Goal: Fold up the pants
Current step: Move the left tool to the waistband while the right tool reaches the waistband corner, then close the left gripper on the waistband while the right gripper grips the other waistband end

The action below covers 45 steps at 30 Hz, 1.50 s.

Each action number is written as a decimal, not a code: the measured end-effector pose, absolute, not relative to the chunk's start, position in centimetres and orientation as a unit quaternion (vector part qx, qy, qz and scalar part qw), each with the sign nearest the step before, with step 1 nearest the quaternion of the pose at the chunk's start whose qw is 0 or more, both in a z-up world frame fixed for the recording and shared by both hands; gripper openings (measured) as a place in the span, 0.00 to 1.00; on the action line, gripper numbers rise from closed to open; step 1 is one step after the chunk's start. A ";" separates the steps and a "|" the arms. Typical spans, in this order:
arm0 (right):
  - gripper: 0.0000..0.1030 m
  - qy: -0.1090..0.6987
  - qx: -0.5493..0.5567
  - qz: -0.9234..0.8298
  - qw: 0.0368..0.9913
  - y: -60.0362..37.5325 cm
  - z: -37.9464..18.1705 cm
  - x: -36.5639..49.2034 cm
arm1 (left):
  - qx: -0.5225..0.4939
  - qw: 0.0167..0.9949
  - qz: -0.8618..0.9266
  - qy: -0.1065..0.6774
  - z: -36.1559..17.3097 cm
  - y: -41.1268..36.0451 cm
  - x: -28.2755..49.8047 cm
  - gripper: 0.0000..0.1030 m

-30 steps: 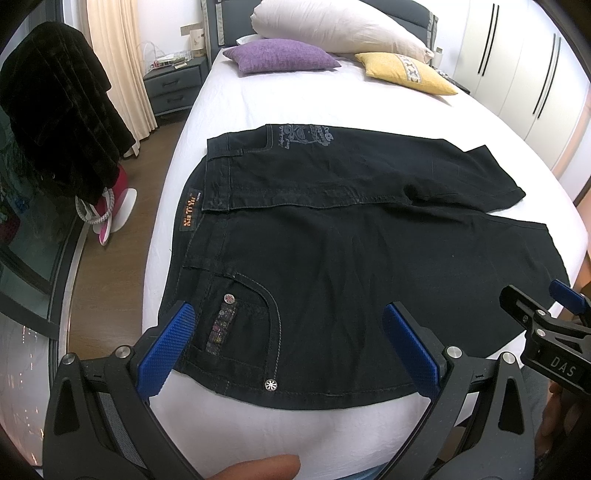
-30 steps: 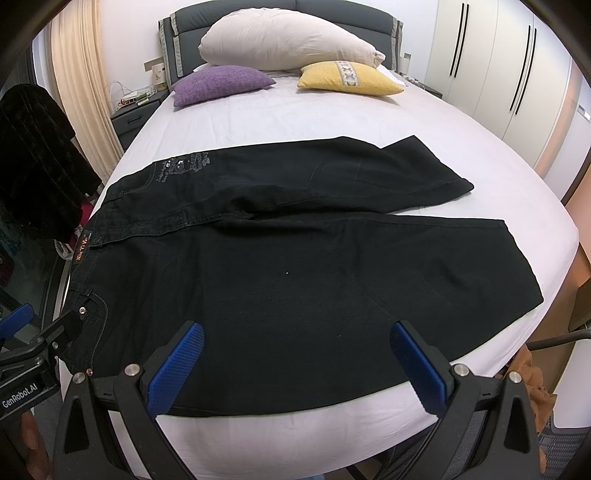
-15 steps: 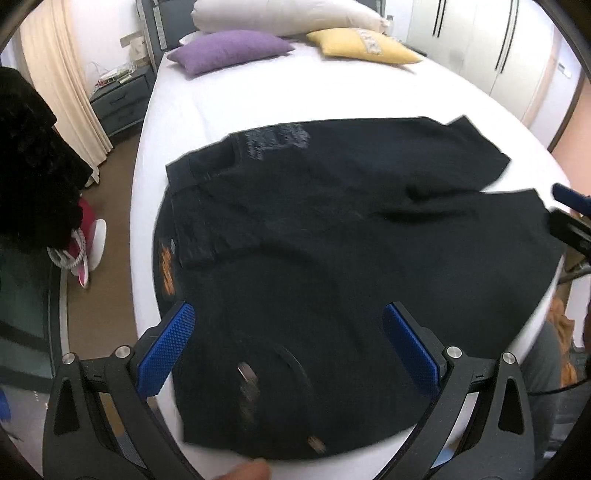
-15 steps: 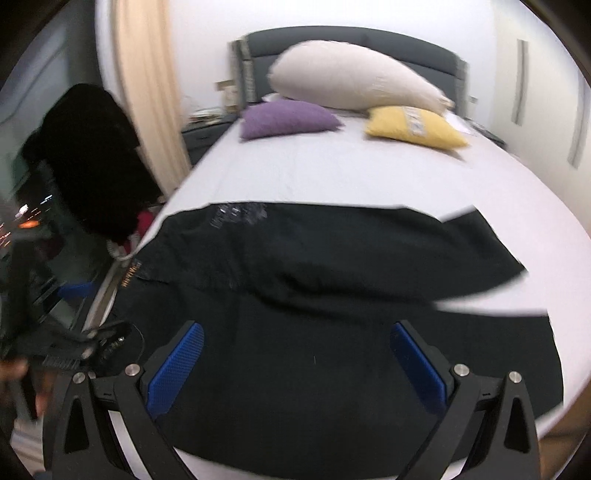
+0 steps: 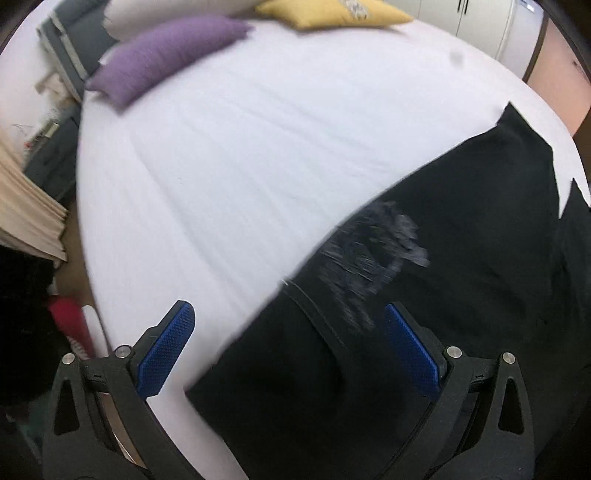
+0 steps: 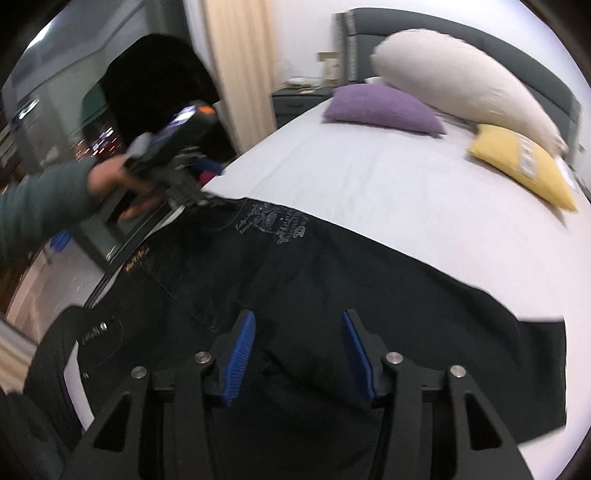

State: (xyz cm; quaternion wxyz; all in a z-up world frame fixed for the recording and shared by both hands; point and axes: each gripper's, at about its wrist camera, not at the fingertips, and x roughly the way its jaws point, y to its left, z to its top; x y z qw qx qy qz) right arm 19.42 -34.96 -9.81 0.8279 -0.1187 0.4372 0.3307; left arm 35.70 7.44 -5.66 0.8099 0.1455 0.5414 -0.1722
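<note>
Black pants (image 5: 461,266) lie spread flat on a white bed (image 5: 240,155), with a grey printed patch near the far waistband (image 6: 273,223). My left gripper (image 5: 288,350) is open, low over the far waistband corner; the right wrist view shows it (image 6: 199,197) at that corner, held by a hand. My right gripper (image 6: 297,354) is open, narrower than before, above the middle of the pants (image 6: 332,302) near the crotch. Neither gripper holds fabric.
Purple pillow (image 6: 384,107), beige pillow (image 6: 461,81) and yellow pillow (image 6: 521,162) lie at the headboard end. A nightstand (image 6: 295,99), curtain (image 6: 240,66) and a dark garment (image 6: 155,81) stand left of the bed. A wardrobe (image 5: 491,18) is on the right.
Both grippers moved forward over the bed. The left swung to the far waistband corner. The right moved over the pants' middle and its jaws narrowed. The pants have not moved.
</note>
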 end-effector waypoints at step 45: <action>0.45 0.512 -0.290 0.428 0.686 -24.6 -17.5 40.0 | 0.160 0.854 -0.237 0.434 -4.9 10.2 29.3 0.02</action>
